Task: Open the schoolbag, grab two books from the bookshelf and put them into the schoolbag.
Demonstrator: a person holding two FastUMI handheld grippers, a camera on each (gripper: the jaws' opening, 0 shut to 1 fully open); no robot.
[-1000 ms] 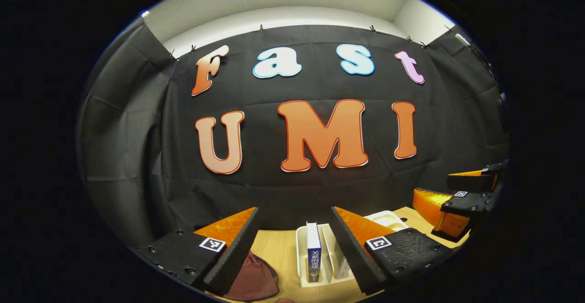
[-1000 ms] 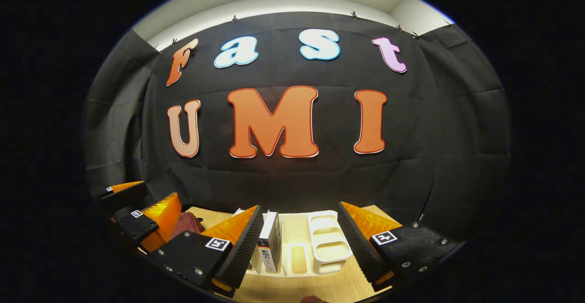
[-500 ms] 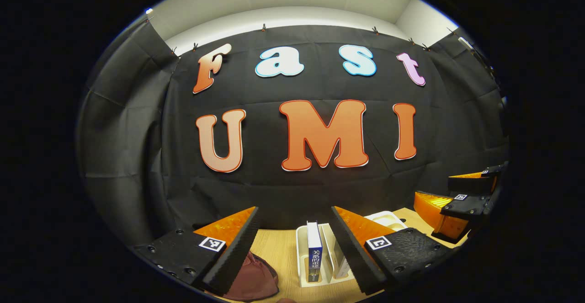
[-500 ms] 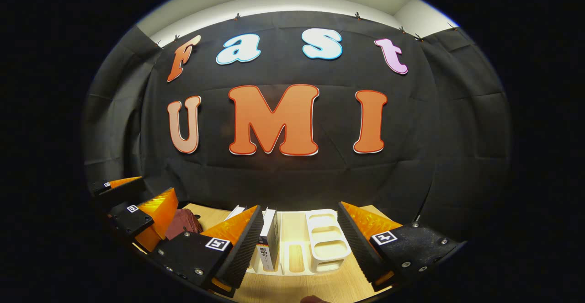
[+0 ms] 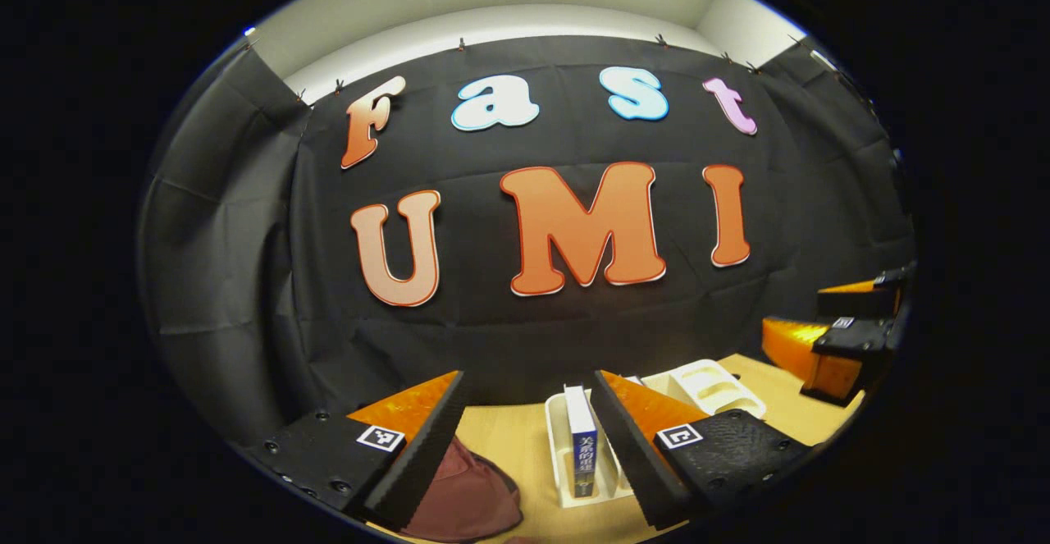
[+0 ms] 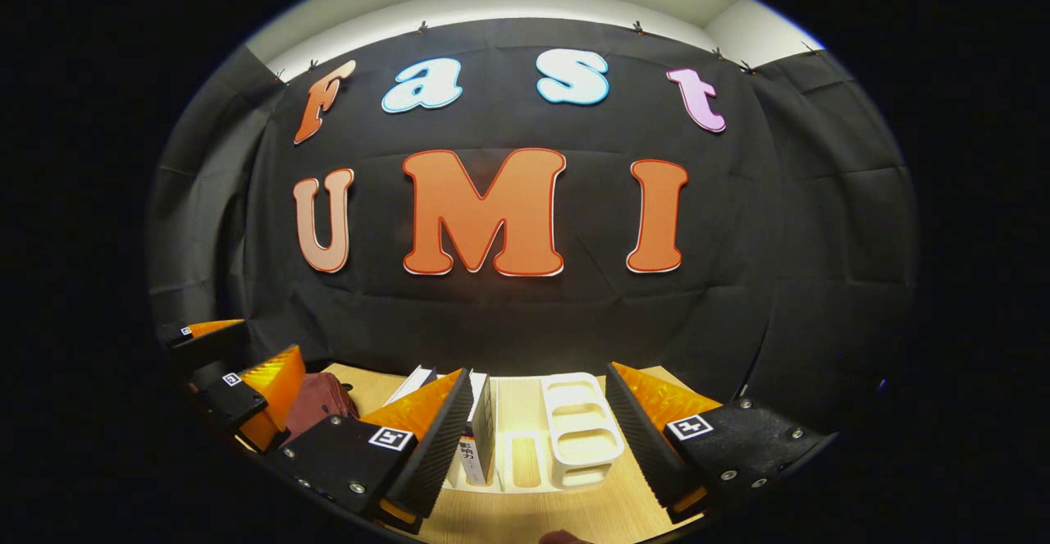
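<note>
Position at this moment: both grippers hover above the wooden table (image 5: 509, 445), facing the far wall, and neither touches anything.

Left gripper (image 5: 529, 445): jaws spread wide, nothing between them. In the left gripper view the schoolbag (image 5: 463, 499), a dark red soft bag, lies low and just left of the gap, partly under the left finger. Whether its opening is undone cannot be told. The bookshelf (image 5: 562, 454), a white rack, stands ahead and slightly right, with a blue-spined book (image 5: 582, 445) upright in it, long axis vertical, spine towards the camera.

Right gripper (image 6: 541, 437): jaws likewise spread and empty. In the right gripper view a dark-spined book (image 6: 478, 437) stands upright just inside its left finger. The bag lies far to its left, next to the other gripper.

Judgement: the bag comes first, and the left gripper is much the nearer to it; the move is down and a little left. The right gripper is better placed for the books.
</note>
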